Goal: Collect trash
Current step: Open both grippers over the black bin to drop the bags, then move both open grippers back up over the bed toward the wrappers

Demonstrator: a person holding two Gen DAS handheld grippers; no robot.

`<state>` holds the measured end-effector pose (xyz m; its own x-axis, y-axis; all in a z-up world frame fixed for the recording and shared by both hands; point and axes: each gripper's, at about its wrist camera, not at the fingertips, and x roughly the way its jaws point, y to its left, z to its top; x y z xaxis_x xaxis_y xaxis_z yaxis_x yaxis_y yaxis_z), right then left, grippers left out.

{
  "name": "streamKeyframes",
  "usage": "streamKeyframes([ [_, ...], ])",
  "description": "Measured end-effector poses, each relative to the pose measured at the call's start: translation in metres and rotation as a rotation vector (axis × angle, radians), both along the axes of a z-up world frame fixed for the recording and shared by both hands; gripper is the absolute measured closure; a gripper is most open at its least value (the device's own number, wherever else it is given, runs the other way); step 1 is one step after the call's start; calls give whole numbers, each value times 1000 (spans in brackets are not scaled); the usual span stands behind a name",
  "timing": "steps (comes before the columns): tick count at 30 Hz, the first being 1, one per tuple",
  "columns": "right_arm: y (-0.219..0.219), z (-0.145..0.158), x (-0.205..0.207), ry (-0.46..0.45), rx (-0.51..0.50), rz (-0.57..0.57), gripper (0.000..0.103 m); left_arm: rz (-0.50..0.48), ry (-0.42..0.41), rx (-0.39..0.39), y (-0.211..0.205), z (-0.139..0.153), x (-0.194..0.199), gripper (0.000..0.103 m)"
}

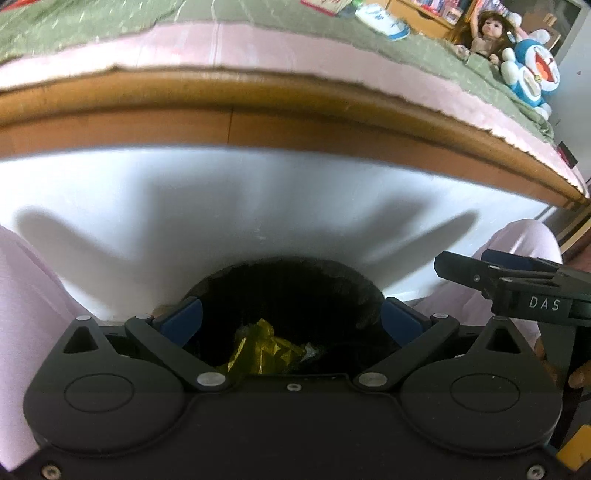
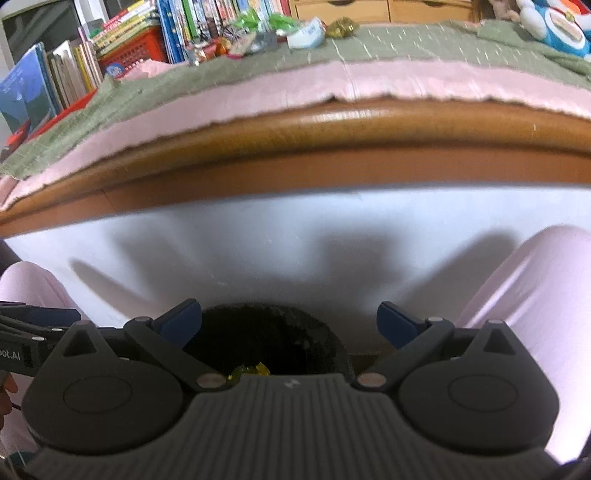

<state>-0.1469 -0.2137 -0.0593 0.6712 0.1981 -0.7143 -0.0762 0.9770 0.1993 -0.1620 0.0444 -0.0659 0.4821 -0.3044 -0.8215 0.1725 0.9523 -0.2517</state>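
A wooden bed [image 2: 332,122] fills the top of both views. A pink sheet [image 2: 406,83] lies on it, with a green blanket [image 2: 388,46] on top. On the blanket, at 12 o'clock in the right view, sit wrappers [image 2: 255,35] and a white packet [image 2: 306,35]. At 1 o'clock in the left view sit a doll [image 1: 485,35] and a blue toy cat [image 1: 532,70].
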Motion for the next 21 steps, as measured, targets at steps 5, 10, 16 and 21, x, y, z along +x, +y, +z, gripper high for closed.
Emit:
streamKeyframes([
  [5,-1,26,-1,-65,-19,25,0,-19,-50,-18,7,25,2,0],
  [10,-9,58,3,-156,27,50,0,-51,-117,-32,11,59,3,0],
  [16,-13,89,24,-261,36,74,0,-58,-239,-50,19,100,10,0],
  [21,0,108,53,-332,-18,113,0,8,-304,-60,32,122,43,0],
])
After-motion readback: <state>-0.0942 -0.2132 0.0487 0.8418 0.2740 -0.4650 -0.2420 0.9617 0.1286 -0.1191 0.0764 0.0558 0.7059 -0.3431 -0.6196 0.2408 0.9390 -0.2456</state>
